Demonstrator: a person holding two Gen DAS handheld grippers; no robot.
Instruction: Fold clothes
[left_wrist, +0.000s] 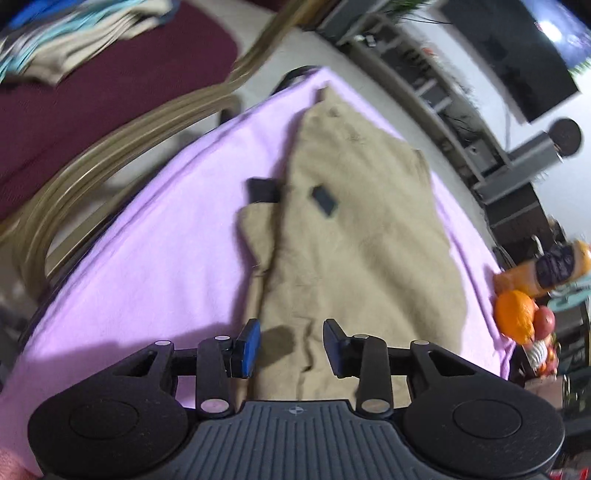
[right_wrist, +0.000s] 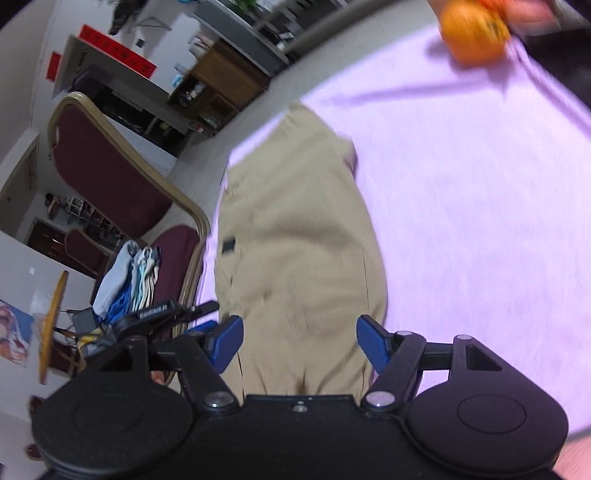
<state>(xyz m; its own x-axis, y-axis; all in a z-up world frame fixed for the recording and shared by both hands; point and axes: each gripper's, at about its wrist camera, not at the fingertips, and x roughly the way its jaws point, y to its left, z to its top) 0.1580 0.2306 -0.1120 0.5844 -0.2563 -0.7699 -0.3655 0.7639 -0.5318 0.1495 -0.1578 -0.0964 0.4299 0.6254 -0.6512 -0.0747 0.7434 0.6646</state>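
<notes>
Khaki trousers (left_wrist: 354, 229) lie lengthwise on a lilac cloth (left_wrist: 147, 266) covering the table, folded roughly in half along their length, one narrow strip of fabric protruding at the side. A dark label (left_wrist: 325, 199) sits on the upper layer; a second dark patch (left_wrist: 262, 190) lies at the garment's edge.

The left gripper (left_wrist: 291, 341) hovers over the near end of the trousers, fingers moderately apart, nothing between them. The right gripper (right_wrist: 299, 343) hangs above the same garment, fingers spread wide, empty.

An orange (left_wrist: 515, 319) and other fruit rest at the cloth's edge; whether a bowl holds them cannot be told. Folded clothes (right_wrist: 129, 277) are stacked on a maroon chair (right_wrist: 110, 173) beside the table.
</notes>
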